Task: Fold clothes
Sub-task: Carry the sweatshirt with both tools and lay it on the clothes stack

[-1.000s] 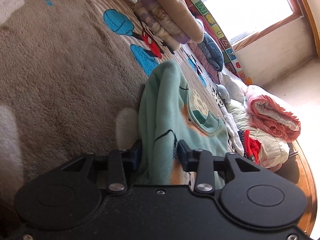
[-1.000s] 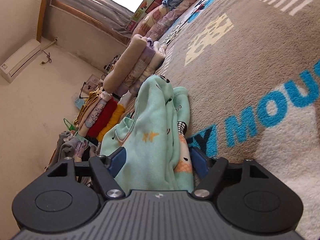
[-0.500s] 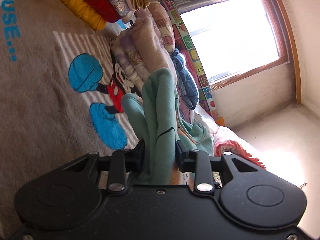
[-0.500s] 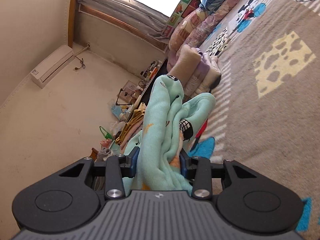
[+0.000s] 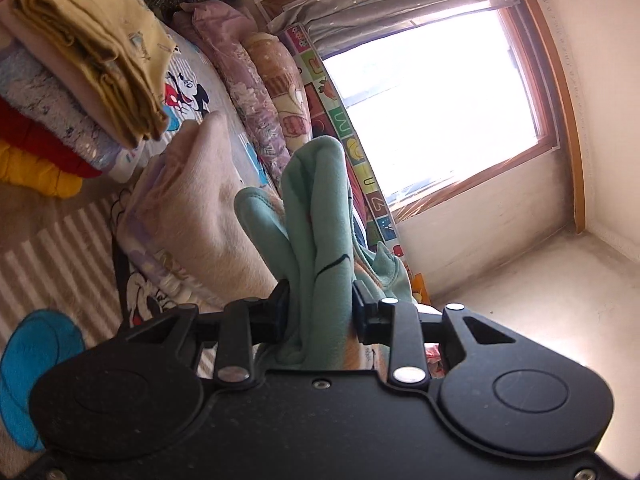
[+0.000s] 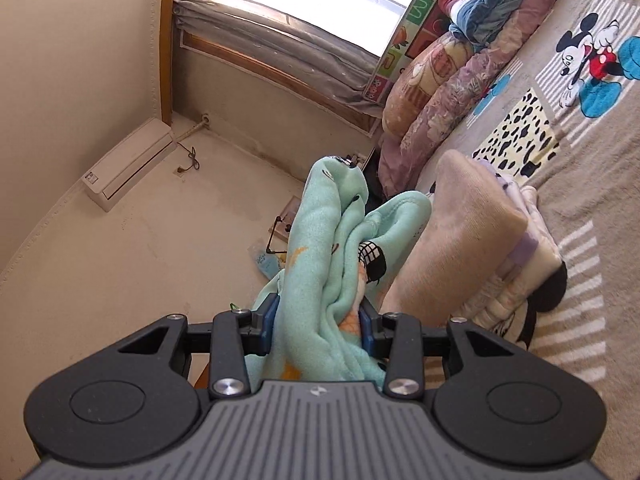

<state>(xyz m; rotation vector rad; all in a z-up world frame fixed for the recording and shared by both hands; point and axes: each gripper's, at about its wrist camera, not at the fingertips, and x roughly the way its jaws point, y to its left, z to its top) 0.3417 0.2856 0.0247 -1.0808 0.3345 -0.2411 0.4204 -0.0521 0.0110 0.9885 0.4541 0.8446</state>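
A mint-green printed garment [image 5: 316, 216] is bunched between the jaws of my left gripper [image 5: 320, 312], which is shut on it and holds it in the air. The same garment [image 6: 324, 256] is also clamped in my right gripper [image 6: 316, 320], which is shut on it. Both grippers are lifted above the grey cartoon-print blanket [image 6: 600, 184]. A folded stack topped by a beige fleece piece [image 5: 200, 208] lies just beyond and below the garment; it also shows in the right wrist view [image 6: 472, 232].
A second stack of folded clothes [image 5: 72, 80], yellow, pink, red and orange, lies at the left. Rolled quilts [image 6: 448, 92] line the window side. A wall air conditioner [image 6: 128, 164] hangs at the left. A bright window [image 5: 432, 100] is ahead.
Both grippers have risen and tilted up with the garment, lifting it off the blanket. Their jaws have closed tighter on the cloth. The view now reaches the window and walls.
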